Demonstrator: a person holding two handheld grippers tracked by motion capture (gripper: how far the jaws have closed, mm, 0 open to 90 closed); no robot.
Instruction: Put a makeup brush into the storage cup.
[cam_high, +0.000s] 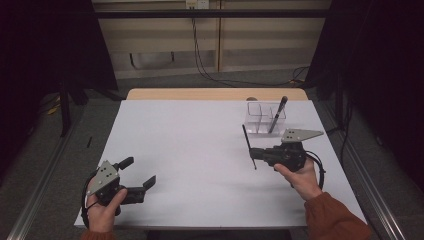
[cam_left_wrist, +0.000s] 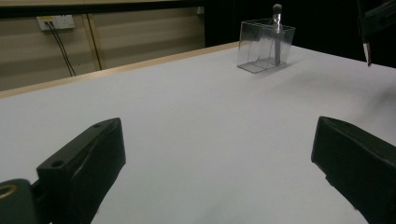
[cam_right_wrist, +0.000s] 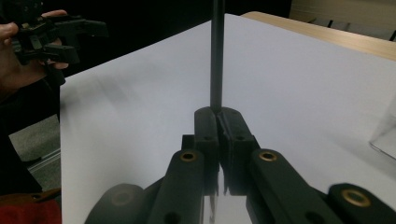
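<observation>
In the high view, my right gripper (cam_high: 253, 154) is at the right of the white table (cam_high: 200, 150), shut on a thin black rod (cam_high: 246, 140) that lies across its jaws. The right gripper view has the jaws (cam_right_wrist: 217, 114) pressed together on the rod (cam_right_wrist: 216, 56), which rises straight out of them. Just behind stands a clear two-compartment box (cam_high: 260, 120) with a dark pen (cam_high: 278, 114) leaning in its right compartment. My left gripper (cam_high: 140, 171) rests at the near left corner, open with nothing between its jaws (cam_left_wrist: 217, 130).
The box (cam_left_wrist: 261, 46) and its pen (cam_left_wrist: 277, 18) stand far off in the left gripper view, with the rod's tip (cam_left_wrist: 366, 51) hanging at the right edge. A wooden strip (cam_high: 215, 94) runs along the table's far edge. Cables hang on the back wall.
</observation>
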